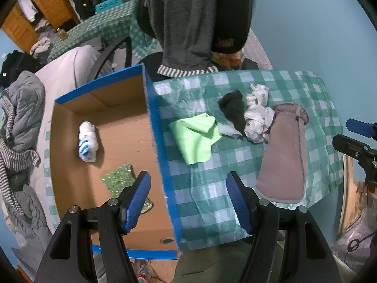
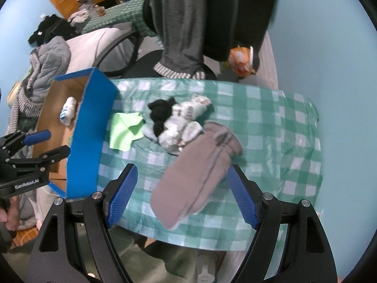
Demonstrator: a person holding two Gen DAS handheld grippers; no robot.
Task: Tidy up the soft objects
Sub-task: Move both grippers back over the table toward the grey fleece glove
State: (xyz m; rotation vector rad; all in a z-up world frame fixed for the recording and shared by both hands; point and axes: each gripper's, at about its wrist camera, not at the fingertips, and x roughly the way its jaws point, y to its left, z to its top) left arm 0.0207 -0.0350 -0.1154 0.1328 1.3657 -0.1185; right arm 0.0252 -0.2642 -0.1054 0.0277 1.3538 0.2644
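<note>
A blue-rimmed cardboard box point(image 1: 154, 127) stands at the table's left end; it holds a rolled white-and-blue sock point(image 1: 87, 141) and a green patterned cloth point(image 1: 120, 179). On the checked tablecloth point(image 1: 212, 188) lie a lime green cloth point(image 1: 196, 136), a black sock point(image 1: 233, 108), crumpled white-grey socks point(image 1: 258, 115) and a taupe mitten point(image 1: 285, 155). My left gripper point(image 1: 188, 198) is open and empty, straddling the box's right wall above it. My right gripper point(image 2: 181, 192) is open and empty, just above the taupe mitten point(image 2: 198, 172). The right wrist view also shows the box point(image 2: 92, 127) and lime cloth point(image 2: 124, 129).
An office chair draped with a grey garment point(image 1: 188, 23) stands behind the table. A bed with piled grey clothes point(image 1: 21, 122) lies to the left. A blue wall point(image 1: 318, 35) is on the right. The table's near edge point(image 2: 188, 243) is close to the grippers.
</note>
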